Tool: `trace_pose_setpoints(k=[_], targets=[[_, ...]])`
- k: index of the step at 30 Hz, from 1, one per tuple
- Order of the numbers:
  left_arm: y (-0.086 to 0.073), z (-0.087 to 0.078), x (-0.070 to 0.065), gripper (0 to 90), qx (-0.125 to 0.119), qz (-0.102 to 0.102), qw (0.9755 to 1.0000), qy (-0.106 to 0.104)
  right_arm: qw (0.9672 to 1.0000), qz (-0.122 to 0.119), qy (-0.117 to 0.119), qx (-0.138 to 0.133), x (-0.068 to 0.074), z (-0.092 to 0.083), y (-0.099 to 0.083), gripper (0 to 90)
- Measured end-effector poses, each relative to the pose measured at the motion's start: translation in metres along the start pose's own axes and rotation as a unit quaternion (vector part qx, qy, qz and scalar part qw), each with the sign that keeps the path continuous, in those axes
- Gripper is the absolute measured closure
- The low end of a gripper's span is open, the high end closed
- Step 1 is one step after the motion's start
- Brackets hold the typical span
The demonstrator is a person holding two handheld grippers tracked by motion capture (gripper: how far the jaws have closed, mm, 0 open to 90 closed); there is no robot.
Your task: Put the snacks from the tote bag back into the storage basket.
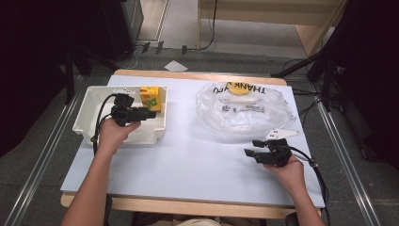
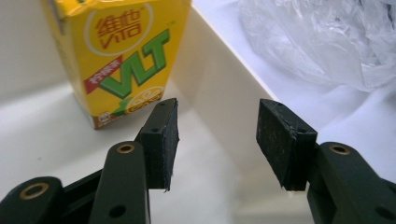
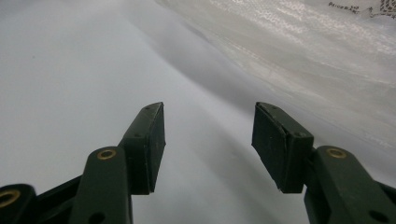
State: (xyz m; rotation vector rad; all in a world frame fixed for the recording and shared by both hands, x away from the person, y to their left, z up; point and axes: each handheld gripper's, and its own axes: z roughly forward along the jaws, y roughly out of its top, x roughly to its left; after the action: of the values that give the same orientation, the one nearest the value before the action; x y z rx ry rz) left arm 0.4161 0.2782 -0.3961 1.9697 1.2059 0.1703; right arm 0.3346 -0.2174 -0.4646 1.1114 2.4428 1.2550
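A yellow carton [image 1: 152,98] stands upright in the far right corner of a white bin [image 1: 87,109] at the left of the worktop [image 1: 188,160], with the left hand-held gripper [image 1: 149,114] just in front of it, jaws wide and nothing between them. The right hand-held gripper [image 1: 250,148] rests low over bare worktop near a crumpled plastic bag [image 1: 244,110], its jaws also wide and empty.

With the carton apparently just set down, the sound move is likely to draw the left gripper straight back and up, keeping the open pads clear of the carton and of the bin wall beside it so nothing tips.

The left gripper view shows the carton [image 2: 122,56] close up, its green lettering and lemon print readable, and the bin's side wall running between the pads. The high view alone places a yellow object [image 1: 240,88] inside the bag, under printed lettering. The right gripper view shows the bag [image 3: 303,51] edge rising just ahead of the right jaws.
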Motion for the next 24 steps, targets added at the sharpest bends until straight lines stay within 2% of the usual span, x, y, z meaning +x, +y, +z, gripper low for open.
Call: trace_pose_setpoints(k=[6, 10, 15, 17, 21, 24], targets=[[0.001, -0.001, -0.008, 47.6, 0.004, 0.008, 0.9999, -0.008, 1.0, 0.007, 0.001, -0.004, 0.0, -0.001, 0.002, 45.8], [0.002, -0.001, -0.013, 47.2, 0.005, 0.015, 0.9998, -0.01, 1.0, 0.003, -0.001, -0.006, 0.0, -0.001, 0.003, 46.1], [0.003, -0.001, -0.02, 46.3, 0.009, 0.018, 0.9997, -0.011, 0.9999, 0.011, 0.001, 0.001, 0.0, 0.0, 0.005, 46.5], [0.004, -0.001, -0.023, 46.0, 0.009, 0.022, 0.9997, -0.011, 1.0, 0.006, 0.0, 0.001, 0.0, 0.0, 0.005, 46.5], [0.005, -0.001, -0.029, 44.7, 0.008, 0.016, 0.9996, -0.024, 1.0, 0.002, -0.001, 0.0, 0.0, 0.0, 0.006, 46.5], [0.006, 0.0, -0.035, 44.3, 0.007, 0.024, 0.9993, -0.026, 1.0, 0.0, -0.002, 0.0, 0.001, 0.0, 0.007, 46.5]])
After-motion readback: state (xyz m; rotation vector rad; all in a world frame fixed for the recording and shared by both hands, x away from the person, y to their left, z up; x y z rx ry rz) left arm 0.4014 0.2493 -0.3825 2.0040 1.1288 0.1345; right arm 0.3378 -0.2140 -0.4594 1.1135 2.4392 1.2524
